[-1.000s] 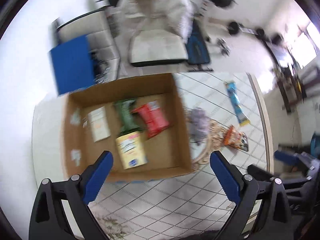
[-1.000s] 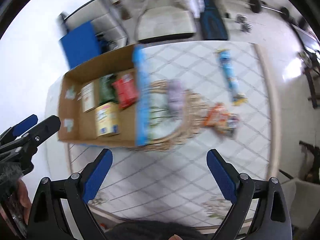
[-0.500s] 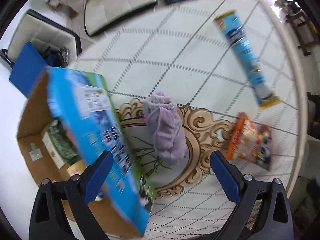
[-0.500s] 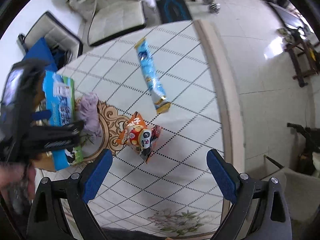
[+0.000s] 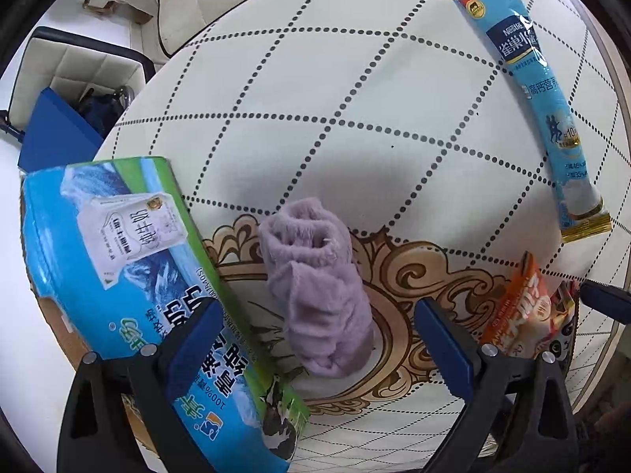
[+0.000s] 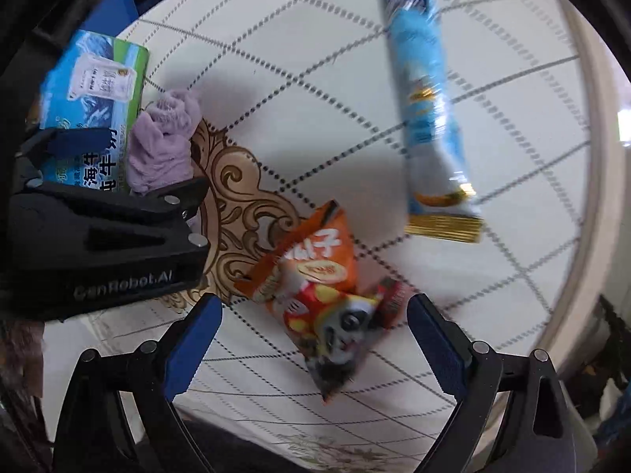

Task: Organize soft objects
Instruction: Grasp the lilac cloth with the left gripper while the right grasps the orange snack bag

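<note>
A rolled purple cloth (image 5: 319, 291) lies on the round table beside the box, and my left gripper (image 5: 317, 349) is open just above it, its jaws on either side of the near end. The cloth also shows in the right wrist view (image 6: 161, 146). An orange snack bag (image 6: 315, 283) lies between the jaws of my open right gripper (image 6: 313, 339), close below it; it also shows at the right of the left wrist view (image 5: 524, 319). A long light-blue packet (image 6: 430, 106) lies further out on the table, also in the left wrist view (image 5: 540, 106).
A cardboard box with a blue and green printed outer wall (image 5: 130, 276) stands at the left of the table. The left gripper's black body (image 6: 98, 236) sits left of the snack bag. The table's rim (image 6: 591, 181) curves on the right. A chair (image 5: 71, 67) stands beyond the table.
Both grippers have come down closer to the table. The left one closed in on the purple cloth, the right one swung over the orange snack bag. Both stayed open.
</note>
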The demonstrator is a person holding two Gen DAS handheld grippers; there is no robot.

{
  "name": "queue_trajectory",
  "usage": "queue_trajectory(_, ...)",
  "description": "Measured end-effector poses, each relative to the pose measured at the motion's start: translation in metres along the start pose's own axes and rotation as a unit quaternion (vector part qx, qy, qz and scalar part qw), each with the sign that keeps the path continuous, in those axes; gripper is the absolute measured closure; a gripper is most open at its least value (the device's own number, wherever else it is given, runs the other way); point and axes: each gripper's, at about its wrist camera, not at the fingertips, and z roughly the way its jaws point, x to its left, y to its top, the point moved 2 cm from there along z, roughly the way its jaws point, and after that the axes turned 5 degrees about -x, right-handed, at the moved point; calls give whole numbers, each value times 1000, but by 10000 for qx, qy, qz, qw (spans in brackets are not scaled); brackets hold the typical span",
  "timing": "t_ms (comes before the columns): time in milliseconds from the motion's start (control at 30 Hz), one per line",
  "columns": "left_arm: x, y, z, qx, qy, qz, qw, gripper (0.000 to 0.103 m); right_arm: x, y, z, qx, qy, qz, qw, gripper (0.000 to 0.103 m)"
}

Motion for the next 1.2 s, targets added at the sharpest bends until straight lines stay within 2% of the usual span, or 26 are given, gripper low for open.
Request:
queue_trajectory(33,-2,0,0,2,-38,35,10000,4,0,1,3,27,-46,3,10000,9)
queue_trajectory(67,-4,1,1,27,-86,61,9999,4,-1,0,8,90,-136,26,9999,21)
queue_trajectory(100,-6,1,4,78,-89,66,9999,4,-2,-1,10,124,-167,56,9998,40)
queue_trajectory(200,-5,0,10,129,-69,38,9999,4,-7,-7,11,95,-245,99,9996,46)
queue_trajectory(267,-7,0,18,191,-109,-9,9998,21,-12,-12,8,57,-363,142,9992,48)
queue_trajectory(300,-6,-2,23,277,-173,-53,9995,41,-13,-15,7,38,-396,163,9991,49)
queue_trajectory(333,-5,3,27,274,-297,-155,9991,52,-16,-18,7,19,-428,223,9988,49)
queue_trajectory(400,-4,4,25,253,-532,-329,9977,65,-22,-25,5,-18,-423,314,9986,51)
queue_trajectory(500,-4,-1,20,89,-489,-401,9980,66,-28,-30,1,-122,-390,517,9978,53)
queue_trajectory(567,-7,-8,14,-16,-617,-493,9969,66,-31,-38,-6,-214,-351,612,9973,59)
queue_trajectory(667,-8,-21,-1,-241,-874,-660,9937,67,-30,-45,-17,-369,-290,698,9965,60)
queue_trajectory(900,5,-66,-56,-930,-1457,-931,9805,67,-22,-60,-58,-829,-196,837,9928,61)
queue_trajectory(1033,30,-94,-102,-1386,-1699,-1050,9700,67,11,-68,-93,-1167,-58,681,9908,61)
queue_trajectory(1200,92,-133,-141,-1933,-1798,-1257,9563,67,72,-73,-145,-1606,182,325,9863,61)
